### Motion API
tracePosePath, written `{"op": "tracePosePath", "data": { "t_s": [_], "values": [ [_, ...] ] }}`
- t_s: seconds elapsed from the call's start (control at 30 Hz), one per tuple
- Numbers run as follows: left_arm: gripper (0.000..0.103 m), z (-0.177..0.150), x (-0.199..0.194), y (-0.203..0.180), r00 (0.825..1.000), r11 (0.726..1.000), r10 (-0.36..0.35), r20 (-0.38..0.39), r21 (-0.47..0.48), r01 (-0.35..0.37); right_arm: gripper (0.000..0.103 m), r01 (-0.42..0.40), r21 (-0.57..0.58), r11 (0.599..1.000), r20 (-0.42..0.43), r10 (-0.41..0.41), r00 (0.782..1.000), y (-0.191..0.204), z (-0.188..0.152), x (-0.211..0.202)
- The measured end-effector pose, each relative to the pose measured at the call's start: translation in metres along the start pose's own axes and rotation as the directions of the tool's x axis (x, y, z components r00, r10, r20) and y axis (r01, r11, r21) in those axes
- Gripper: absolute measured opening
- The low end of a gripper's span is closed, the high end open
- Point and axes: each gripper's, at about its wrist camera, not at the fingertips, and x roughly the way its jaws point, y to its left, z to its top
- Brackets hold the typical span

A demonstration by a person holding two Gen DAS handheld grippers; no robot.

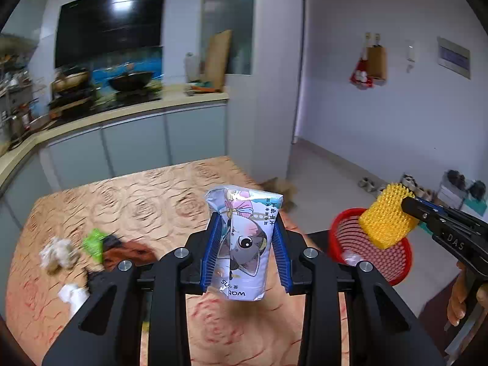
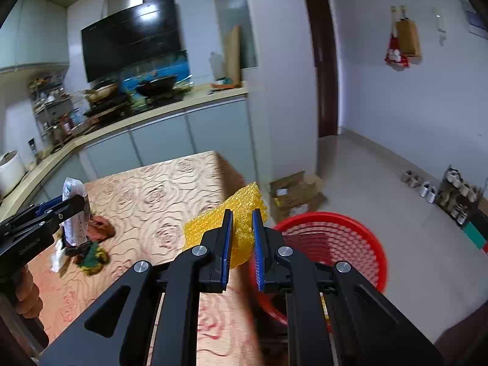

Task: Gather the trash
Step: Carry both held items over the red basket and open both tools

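My left gripper (image 1: 246,238) is shut on a white cartoon-printed snack bag (image 1: 244,244) and holds it above the table (image 1: 146,192). My right gripper (image 2: 243,238) is shut on a yellow bubble-wrap sheet (image 2: 213,228) and holds it near the table's right edge, beside the red basket (image 2: 335,238). In the left wrist view the yellow sheet (image 1: 385,216) hangs over the red basket (image 1: 393,262), held by the right gripper (image 1: 408,210). In the right wrist view the left gripper (image 2: 79,201) holds the bag (image 2: 74,213) at the left.
Trash lies on the table's left side: crumpled paper (image 1: 58,254), a green scrap (image 1: 94,242), brown and black wrappers (image 1: 128,253), white tissue (image 1: 73,294). A cardboard box (image 2: 296,192) sits on the floor. Kitchen counter (image 1: 122,113) behind; shoes (image 2: 427,189) along the right wall.
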Motion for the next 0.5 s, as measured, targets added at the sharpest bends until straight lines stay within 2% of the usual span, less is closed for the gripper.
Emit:
{"op": "tracePosePath", "data": {
  "t_s": [0.23, 0.5],
  "values": [
    [0.032, 0.009, 0.023, -0.046, 0.996, 0.994, -0.09, -0.02, 0.053, 0.091, 0.013, 0.072, 0.035, 0.997, 0.014, -0.072, 0.997, -0.034, -0.001, -0.008],
    [0.032, 0.011, 0.059, -0.096, 0.98, 0.976, -0.186, -0.074, 0.096, 0.193, 0.013, 0.141, 0.062, 0.988, 0.0, -0.141, 0.99, -0.061, -0.008, -0.008]
  ]
}}
